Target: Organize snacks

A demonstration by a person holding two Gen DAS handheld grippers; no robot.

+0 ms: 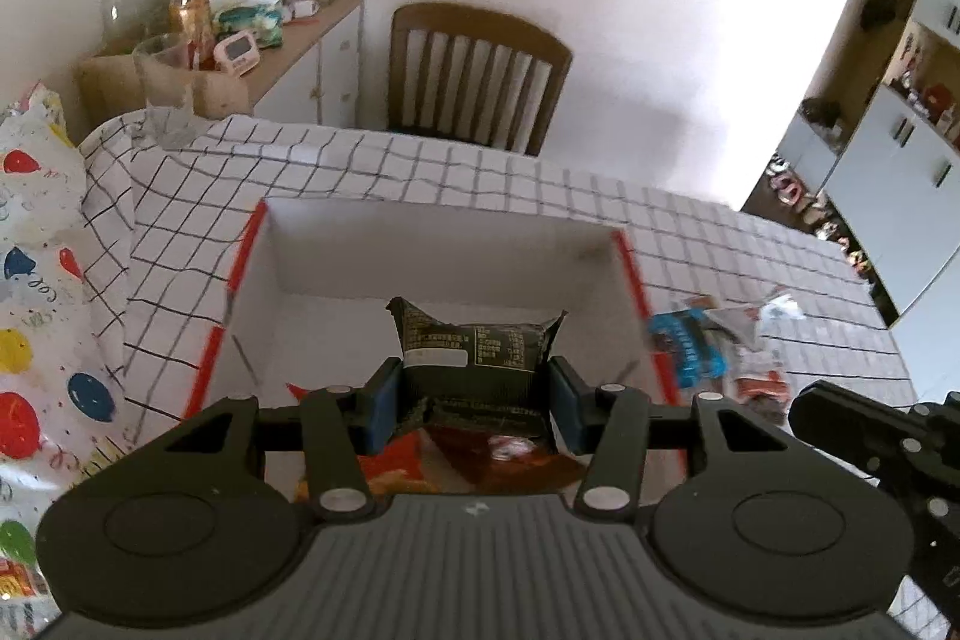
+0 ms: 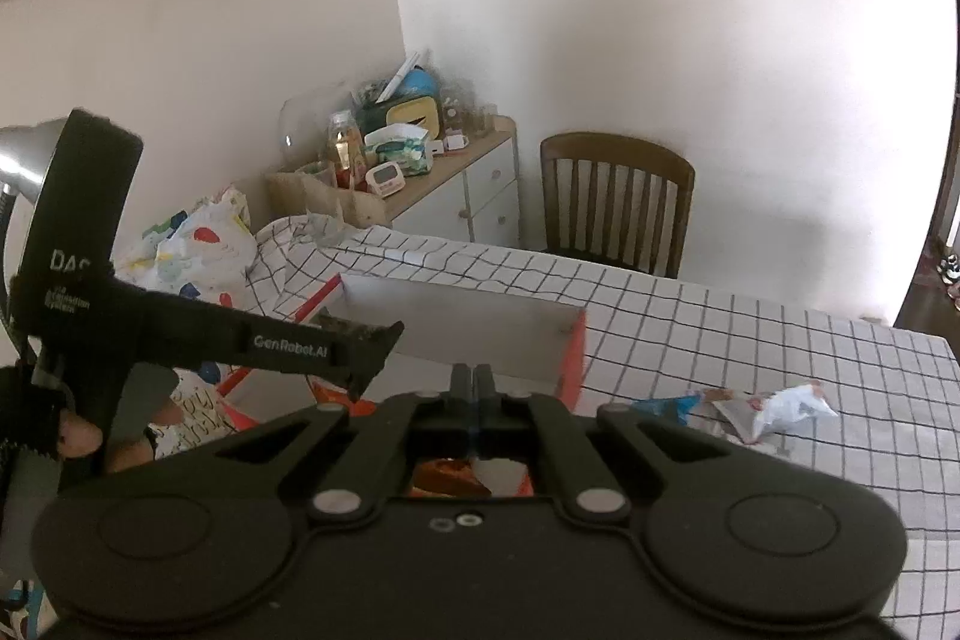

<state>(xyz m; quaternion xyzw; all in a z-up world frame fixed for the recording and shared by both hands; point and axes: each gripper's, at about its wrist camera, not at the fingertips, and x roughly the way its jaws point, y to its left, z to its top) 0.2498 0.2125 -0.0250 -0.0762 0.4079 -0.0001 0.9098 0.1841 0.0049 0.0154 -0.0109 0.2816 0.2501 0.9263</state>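
So the left gripper (image 1: 474, 394) has its blue pads clamped on a dark, crinkly foil snack packet (image 1: 474, 346) and is holding it right over the open white cardboard box with red edges (image 1: 630, 274) on the checked tablecloth, so this looks like the drop-it-in step. There's already an orange bag (image 1: 390, 472) lying inside the box. The right gripper (image 2: 472, 382) is pinched fully closed with nothing in it, hovering at the box's near side. Next move is probably lowering the packet into the box and letting go, then heading for the loose blue and white wrappers (image 2: 744, 406) just right of the box.
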